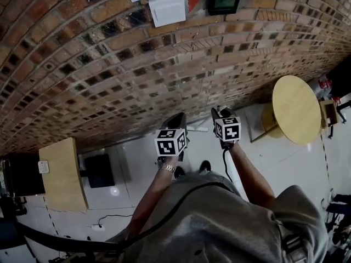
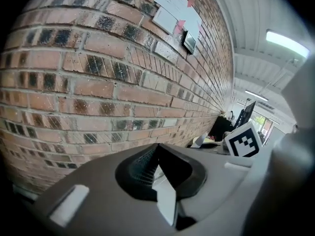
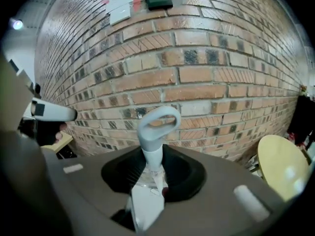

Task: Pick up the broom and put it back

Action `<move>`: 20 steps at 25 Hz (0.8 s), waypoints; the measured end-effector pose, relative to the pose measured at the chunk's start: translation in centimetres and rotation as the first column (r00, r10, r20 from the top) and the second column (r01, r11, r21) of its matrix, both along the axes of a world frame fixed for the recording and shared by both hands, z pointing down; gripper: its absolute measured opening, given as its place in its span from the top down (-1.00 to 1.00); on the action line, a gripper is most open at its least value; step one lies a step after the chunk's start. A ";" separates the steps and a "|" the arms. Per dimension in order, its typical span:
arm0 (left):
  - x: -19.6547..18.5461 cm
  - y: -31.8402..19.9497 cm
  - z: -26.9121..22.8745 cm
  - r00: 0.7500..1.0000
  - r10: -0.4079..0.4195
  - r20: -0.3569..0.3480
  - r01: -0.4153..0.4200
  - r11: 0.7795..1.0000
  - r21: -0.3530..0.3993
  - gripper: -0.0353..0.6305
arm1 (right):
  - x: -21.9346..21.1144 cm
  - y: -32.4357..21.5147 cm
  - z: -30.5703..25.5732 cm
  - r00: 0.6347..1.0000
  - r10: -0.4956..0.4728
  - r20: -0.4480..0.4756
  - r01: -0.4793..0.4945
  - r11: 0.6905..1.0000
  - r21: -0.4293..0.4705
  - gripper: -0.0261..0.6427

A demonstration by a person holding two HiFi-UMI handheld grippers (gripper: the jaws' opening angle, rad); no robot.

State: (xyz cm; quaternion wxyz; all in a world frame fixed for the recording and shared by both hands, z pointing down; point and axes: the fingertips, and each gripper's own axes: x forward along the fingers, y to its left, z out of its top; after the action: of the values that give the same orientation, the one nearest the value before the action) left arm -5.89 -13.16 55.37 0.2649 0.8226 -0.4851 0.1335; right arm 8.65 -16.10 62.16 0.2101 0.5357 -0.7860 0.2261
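Note:
In the right gripper view a grey broom handle (image 3: 152,154) ending in a loop grip (image 3: 158,123) stands up between the jaws of my right gripper (image 3: 151,173), which is shut on it. The handle's top points toward the brick wall (image 3: 197,73). The rest of the broom is hidden. The head view shows both grippers side by side in front of the wall, the right gripper (image 1: 218,114) beside the left gripper (image 1: 177,119). In the left gripper view the left gripper (image 2: 156,150) has its black pads together with nothing between them.
A round yellow table (image 1: 296,109) stands at the right by the wall. A wooden desk (image 1: 61,174) and a black box (image 1: 99,170) are at the left on the pale floor. A small dark screen (image 1: 223,1) and papers (image 1: 168,10) hang on the wall.

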 end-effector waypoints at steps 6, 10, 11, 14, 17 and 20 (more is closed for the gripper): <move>1.1 -1.1 -1.1 0.999 0.028 0.025 -0.029 0.999 0.026 0.93 | -1.0 1.3 -3.6 0.999 0.036 -0.004 -0.036 0.996 -0.080 0.63; 1.9 -1.4 -1.8 0.998 0.049 0.030 -0.051 0.998 0.042 0.93 | -2.3 1.9 -5.0 1.000 0.021 -0.001 -0.021 0.996 -0.084 0.62; 2.1 -1.4 -1.9 0.998 0.056 0.032 -0.058 0.997 0.047 0.92 | -2.6 2.1 -5.3 1.000 0.013 0.000 -0.013 0.997 -0.081 0.62; 2.6 -1.2 -2.1 0.996 0.074 0.057 -0.077 0.995 0.060 0.91 | -3.4 2.7 -5.7 1.000 -0.006 0.001 0.006 0.997 -0.075 0.62; 3.0 -0.8 -1.8 0.993 0.093 0.075 -0.098 0.993 0.064 0.89 | -3.7 3.3 -5.7 1.000 -0.015 0.001 0.015 0.997 -0.077 0.62; 3.3 -0.3 -1.7 0.994 0.109 0.033 -0.110 0.992 0.054 0.88 | -4.2 3.7 -5.6 1.000 -0.027 -0.003 0.027 0.997 -0.078 0.62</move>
State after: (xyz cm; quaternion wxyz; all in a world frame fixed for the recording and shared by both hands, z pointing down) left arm -2.63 -13.42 53.66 0.2269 0.8529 -0.4467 0.1467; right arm 4.49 -12.40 56.55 0.2354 0.5168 -0.7833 0.2527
